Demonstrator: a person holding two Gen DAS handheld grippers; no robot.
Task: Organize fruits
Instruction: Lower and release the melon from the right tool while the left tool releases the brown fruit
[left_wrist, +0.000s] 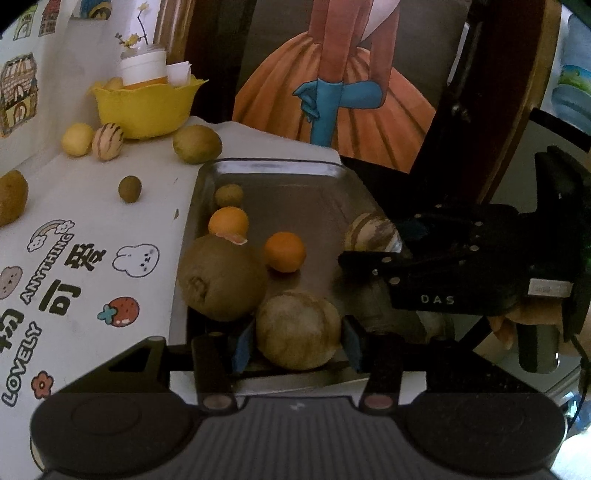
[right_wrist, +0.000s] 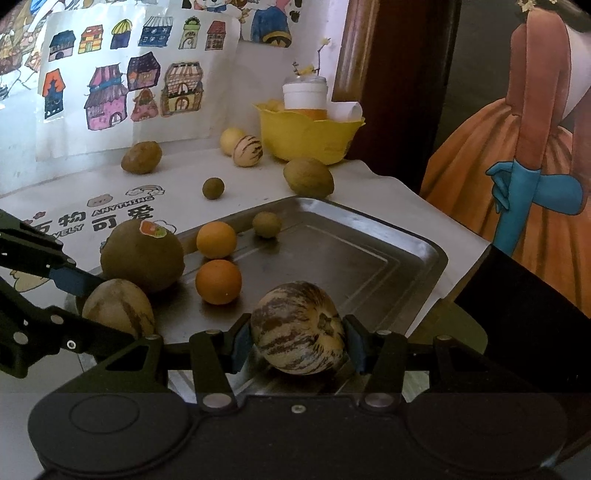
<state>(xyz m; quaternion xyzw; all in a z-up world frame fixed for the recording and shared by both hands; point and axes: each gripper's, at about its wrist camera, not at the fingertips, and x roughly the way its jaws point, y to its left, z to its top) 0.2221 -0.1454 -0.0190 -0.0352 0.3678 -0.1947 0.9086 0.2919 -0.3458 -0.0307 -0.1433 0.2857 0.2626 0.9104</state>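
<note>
Left gripper (left_wrist: 298, 341) part-open, pads touching both sides of a pale fruit (left_wrist: 297, 329) over the tray (left_wrist: 273, 168). Right gripper (right_wrist: 298, 343) likewise clasps a striped fruit (right_wrist: 300, 326) between its blue pads (right_wrist: 242, 345).

Both grippers angle downward over the tray's near edge. The left gripper (left_wrist: 297, 341) has its blue pads against the sides of a round striped fruit; the right gripper (right_wrist: 298, 341) likewise clasps a striped fruit. Fingers (left_wrist: 506, 326) wrap the right handle.
</note>
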